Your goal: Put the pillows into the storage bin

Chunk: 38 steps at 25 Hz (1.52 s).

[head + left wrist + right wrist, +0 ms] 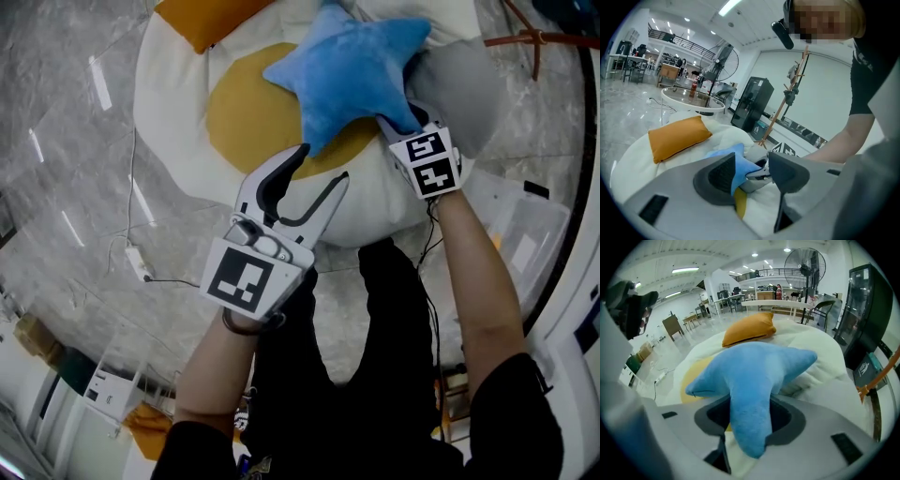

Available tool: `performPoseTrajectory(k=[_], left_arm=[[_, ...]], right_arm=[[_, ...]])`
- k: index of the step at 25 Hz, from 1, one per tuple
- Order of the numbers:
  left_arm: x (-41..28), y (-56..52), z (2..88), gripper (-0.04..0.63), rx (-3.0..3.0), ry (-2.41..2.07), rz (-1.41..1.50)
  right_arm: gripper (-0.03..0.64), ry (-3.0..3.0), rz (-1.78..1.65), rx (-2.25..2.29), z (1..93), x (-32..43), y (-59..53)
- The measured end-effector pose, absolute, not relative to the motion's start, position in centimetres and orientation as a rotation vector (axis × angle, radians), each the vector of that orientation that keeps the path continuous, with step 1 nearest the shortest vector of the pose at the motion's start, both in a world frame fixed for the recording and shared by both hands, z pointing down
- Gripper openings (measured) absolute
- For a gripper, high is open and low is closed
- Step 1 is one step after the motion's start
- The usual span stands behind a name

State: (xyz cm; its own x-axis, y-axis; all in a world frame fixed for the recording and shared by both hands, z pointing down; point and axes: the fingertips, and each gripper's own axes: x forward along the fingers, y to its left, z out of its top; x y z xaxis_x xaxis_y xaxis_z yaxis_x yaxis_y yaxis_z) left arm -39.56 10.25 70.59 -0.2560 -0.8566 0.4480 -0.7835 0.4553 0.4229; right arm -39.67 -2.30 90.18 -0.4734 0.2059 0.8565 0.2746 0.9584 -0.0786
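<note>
Far left, an orange pillow (202, 19) lies on the edge of a big round white cushion (178, 122) with a yellow centre, which sits on the floor. The left gripper (322, 169) hovers over the cushion's near side. Its fingers are about half open and have hold of nothing; the blue fabric seen between them lies further off.

At the middle, the blue star pillow (352, 70) rests on top of the cushion. The right gripper (749, 422) comes in from its near right, fingers closed round one arm of the star, the plush squeezed between the pads. A grey pillow (459, 89) lies just beyond that gripper, at the cushion's right edge. Further right, on the floor, stands what looks like a clear storage bin (525, 230), apart from the pile.

The step in hand looks like the pick-up of the star. Next would be lifting it clear and carrying it right, over the bin's opening, before letting go. With only one arm held, the soft pillow may hang and swing.
</note>
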Motion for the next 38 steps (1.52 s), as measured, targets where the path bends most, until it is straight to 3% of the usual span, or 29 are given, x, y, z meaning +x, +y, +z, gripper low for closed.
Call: performPoseTrajectory(k=[9,19,23,28,38], left_arm=[[-38.7,13.0,59.0,0.215,1.368,-2.112,-0.181],[-37.6,15.1,43.7,0.212,1.503,-2.159,-0.149],[-38.0,15.6,37.2,0.172,1.585,-2.221,-0.133],[-37.3,16.5,29.5,0.017,1.634,-2.334,-0.088],[-36.6,16.6,22.5,0.006,1.766,-2.418,-0.06]], right_arm=[[0.184,-2.062,-0.047,-0.308,77.3,-36.2,-0.4],[0.183,-2.239,-0.033,-0.232,56.4,-34.7,2.3],[0.183,-2.371,-0.017,-0.159,47.7,-35.7,2.1],[0.183,-2.52,0.018,-0.078,37.8,-35.1,1.6],[0.179,-2.684,-0.006,0.041,28.3,-33.5,-0.1]])
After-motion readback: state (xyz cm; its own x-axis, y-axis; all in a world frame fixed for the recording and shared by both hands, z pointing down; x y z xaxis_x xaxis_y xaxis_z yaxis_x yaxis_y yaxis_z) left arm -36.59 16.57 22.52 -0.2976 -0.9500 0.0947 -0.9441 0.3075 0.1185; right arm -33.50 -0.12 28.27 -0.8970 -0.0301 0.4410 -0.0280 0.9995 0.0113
